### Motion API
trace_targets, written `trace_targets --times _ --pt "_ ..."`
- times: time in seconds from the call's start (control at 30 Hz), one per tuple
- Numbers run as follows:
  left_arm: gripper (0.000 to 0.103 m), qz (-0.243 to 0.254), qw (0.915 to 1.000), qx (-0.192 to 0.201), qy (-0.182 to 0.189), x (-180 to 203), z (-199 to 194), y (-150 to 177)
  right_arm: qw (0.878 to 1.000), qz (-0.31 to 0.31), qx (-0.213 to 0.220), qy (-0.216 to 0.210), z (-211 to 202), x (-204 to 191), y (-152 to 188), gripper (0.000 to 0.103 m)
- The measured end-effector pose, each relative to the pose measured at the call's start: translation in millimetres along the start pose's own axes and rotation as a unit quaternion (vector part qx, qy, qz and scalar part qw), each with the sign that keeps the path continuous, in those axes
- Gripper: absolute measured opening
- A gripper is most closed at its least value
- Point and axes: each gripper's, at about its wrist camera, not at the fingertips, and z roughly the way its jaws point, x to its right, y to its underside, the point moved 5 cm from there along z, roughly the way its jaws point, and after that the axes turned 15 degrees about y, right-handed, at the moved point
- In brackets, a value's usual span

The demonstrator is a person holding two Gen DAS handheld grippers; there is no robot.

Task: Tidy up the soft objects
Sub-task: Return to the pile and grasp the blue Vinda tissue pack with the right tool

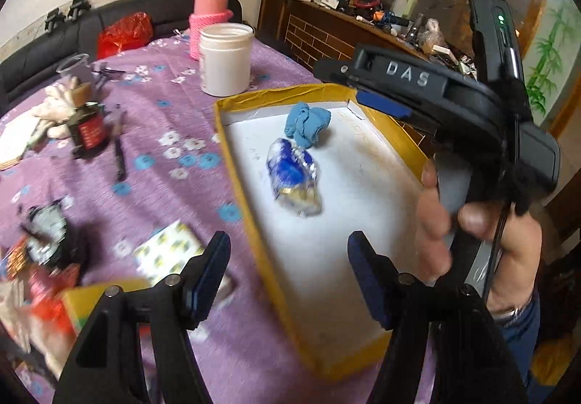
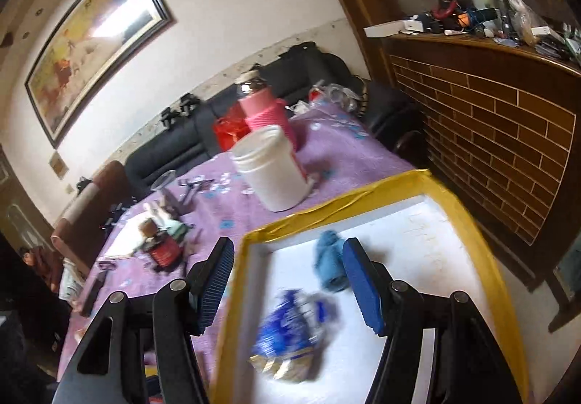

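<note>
Nearest, left gripper [image 1: 288, 278] with jaws spread, holding nothing, over the near edge of a yellow-rimmed shallow box [image 1: 236, 164]. Right gripper [image 2: 287, 282] likewise spread and empty, above the same box [image 2: 483, 240]. Inside, on the white floor, a blurred blue-and-gold foil packet [image 1: 294, 182] toward the middle, touching a bunched blue cloth [image 1: 307, 124] toward the far end. Beyond, on the purple flowered table [image 1: 163, 121], a white jar [image 1: 225, 57], then a pink bottle [image 1: 208, 21].
</note>
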Motion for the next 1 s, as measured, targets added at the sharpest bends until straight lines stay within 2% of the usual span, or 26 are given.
trace_targets --times 0.07,0.17,0.37,0.5,0.63,0.83,0.9,1.0 --pt "0.066 0.014 0.9998 0.008 -0.007 1.6 -18.2 12.5 1.0 -0.003 0.004 -0.016 -14.1 -10.3 6.9 0.066" --pt "0.066 0.024 0.9995 0.014 -0.016 -2.7 -40.0 36.4 0.999 -0.026 0.014 -0.018 -39.0 -29.3 23.6 0.066" --pt "0.066 0.016 0.9985 0.026 -0.046 -29.7 -82.0 94.5 0.997 -0.05 0.009 -0.066 -70.4 -67.4 72.1 0.067" --pt "0.066 -0.006 0.9973 0.04 -0.061 -55.8 -110.9 124.9 0.99 -0.093 -0.015 -0.1 -70.1 -110.8 105.7 0.067" --pt "0.066 -0.037 0.9945 0.048 -0.085 -88.7 -137.7 151.6 0.983 -0.137 -0.022 -0.124 -71.8 -149.2 128.8 0.067" --pt "0.067 -0.09 0.9908 0.038 -0.094 -129.3 -150.6 183.0 0.974 -0.158 -0.04 -0.156 -55.7 -170.7 153.4 0.067" --pt "0.068 -0.085 0.9903 0.029 -0.106 -133.0 -147.3 186.9 0.972 -0.162 -0.047 -0.166 -48.3 -173.1 159.9 0.068" --pt "0.087 -0.067 0.9892 0.01 -0.13 -131.6 -144.4 187.1 0.967 -0.17 -0.054 -0.181 -46.2 -180.0 170.1 0.07"
